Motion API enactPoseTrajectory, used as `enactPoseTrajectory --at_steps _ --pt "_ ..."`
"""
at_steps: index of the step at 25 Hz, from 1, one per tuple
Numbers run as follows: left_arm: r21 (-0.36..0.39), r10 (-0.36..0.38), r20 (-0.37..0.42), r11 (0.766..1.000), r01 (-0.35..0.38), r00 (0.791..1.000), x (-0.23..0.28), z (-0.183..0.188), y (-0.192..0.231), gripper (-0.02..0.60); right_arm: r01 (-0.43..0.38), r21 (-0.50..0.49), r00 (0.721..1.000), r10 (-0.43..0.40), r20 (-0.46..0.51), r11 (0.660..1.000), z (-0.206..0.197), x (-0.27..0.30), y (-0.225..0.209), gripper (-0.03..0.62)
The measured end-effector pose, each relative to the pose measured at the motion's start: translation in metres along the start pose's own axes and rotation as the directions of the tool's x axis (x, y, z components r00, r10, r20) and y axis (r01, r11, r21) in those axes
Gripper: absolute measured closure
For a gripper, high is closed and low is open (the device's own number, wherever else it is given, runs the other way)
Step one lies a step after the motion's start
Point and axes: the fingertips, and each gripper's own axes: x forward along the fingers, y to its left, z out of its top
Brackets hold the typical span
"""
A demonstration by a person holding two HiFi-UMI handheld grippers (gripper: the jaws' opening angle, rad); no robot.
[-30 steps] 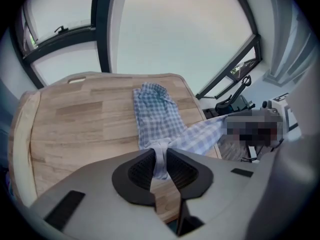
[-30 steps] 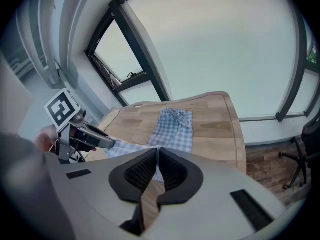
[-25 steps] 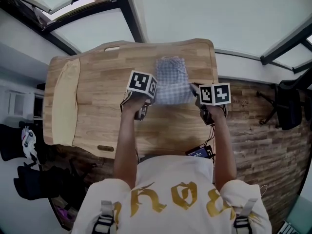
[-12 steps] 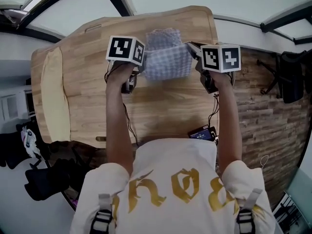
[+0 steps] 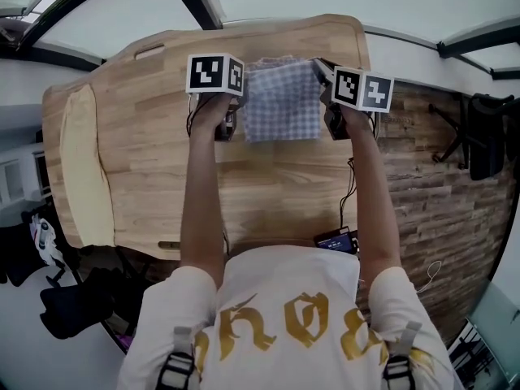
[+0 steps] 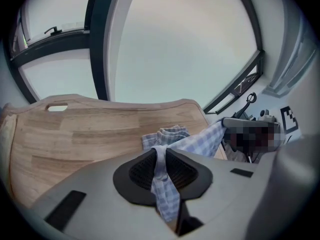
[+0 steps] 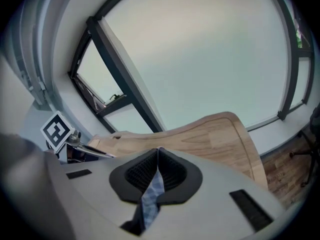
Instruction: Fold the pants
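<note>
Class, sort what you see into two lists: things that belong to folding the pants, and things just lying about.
Belong: checked pants; left gripper and right gripper, both holding them; wooden table.
Lying about: yellow cloth; black chair.

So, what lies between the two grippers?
The blue checked pants span the gap, left gripper and right gripper each shut on an edge. The head view shows it best.

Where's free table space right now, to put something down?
Free: the wide wood strip between the cream cloth and the left arm; also the near half of the table between the arms. Crowded: far edge, where left gripper and right gripper pinch the pants.
</note>
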Motion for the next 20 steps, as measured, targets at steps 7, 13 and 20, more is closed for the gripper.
enactPoseTrajectory --at_steps 7,13,20 --pt "0.004 0.026 0.019 1.000 -0.026 0.999 0.058 -0.006 0.026 0.486 0.042 -0.059 0.995 -0.047 -0.093 0.997 -0.027 0.049 -0.031 0.410" --pt "0.066 0.097 0.201 0.991 -0.112 0.975 0.011 0.005 0.029 0.383 0.071 -0.077 0.996 -0.066 0.067 0.994 -0.001 0.003 -0.029 0.427" --pt "0.152 -0.053 0.524 0.988 -0.032 0.850 -0.091 -0.004 -0.031 0.534 -0.036 -0.158 0.949 0.083 0.305 0.987 -0.007 -0.098 0.029 0.571"
